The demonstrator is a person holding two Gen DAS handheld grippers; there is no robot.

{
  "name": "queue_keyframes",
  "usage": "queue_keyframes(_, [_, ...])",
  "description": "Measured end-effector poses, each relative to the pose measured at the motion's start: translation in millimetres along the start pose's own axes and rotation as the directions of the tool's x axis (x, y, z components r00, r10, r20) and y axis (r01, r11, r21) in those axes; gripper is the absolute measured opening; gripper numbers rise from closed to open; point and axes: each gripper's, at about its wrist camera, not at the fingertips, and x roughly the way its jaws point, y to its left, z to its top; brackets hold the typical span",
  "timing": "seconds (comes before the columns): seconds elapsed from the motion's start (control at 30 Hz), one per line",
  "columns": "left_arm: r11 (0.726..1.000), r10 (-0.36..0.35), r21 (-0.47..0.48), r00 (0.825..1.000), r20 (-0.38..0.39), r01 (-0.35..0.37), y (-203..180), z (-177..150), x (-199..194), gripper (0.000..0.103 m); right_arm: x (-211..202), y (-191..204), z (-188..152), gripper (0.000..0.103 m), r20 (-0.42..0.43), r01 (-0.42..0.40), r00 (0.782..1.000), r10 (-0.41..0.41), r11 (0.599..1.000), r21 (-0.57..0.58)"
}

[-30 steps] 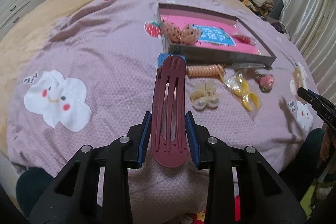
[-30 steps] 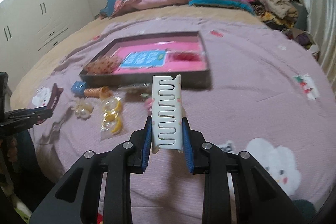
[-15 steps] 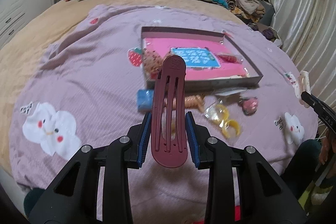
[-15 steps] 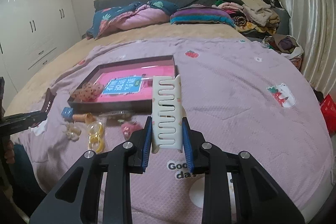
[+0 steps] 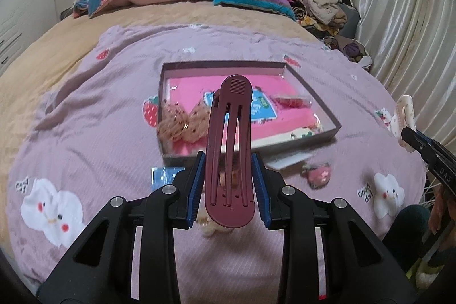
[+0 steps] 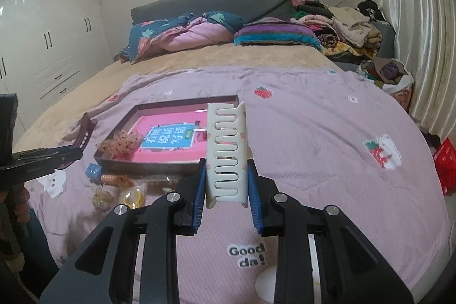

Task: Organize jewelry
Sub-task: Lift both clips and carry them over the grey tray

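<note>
My left gripper (image 5: 228,184) is clamped on a maroon hair clip (image 5: 229,155) that stands up between the pads, and my right gripper (image 6: 226,187) pinches a white comb clip (image 6: 226,151) the same way, both held above the purple bedspread (image 6: 313,150). Loose pieces lie just beyond my fingers: a blue packet (image 5: 162,175), a pink strawberry charm (image 5: 319,175). Behind them sits the shallow tray (image 5: 176,158) with its pink lining. I judge I am mid-carry; next I must bring each clip over the tray rim, lower it onto bare pink lining, then release.
</note>
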Motion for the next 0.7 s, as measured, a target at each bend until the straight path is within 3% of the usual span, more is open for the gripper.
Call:
queue_keyframes(0.3, [1.0,0.0,0.007,1.0,0.02,0.0,-7,31,13,0.024,15,17,29,0.026,0.021,-0.052,0.998,0.053,0.997,-0.052])
queue_keyframes(0.7, [1.0,-0.006,0.024,1.0,-0.019,0.007,-15,58,58,0.024,57,24,65,0.026,0.03,-0.069,0.997,0.072,0.995,-0.071])
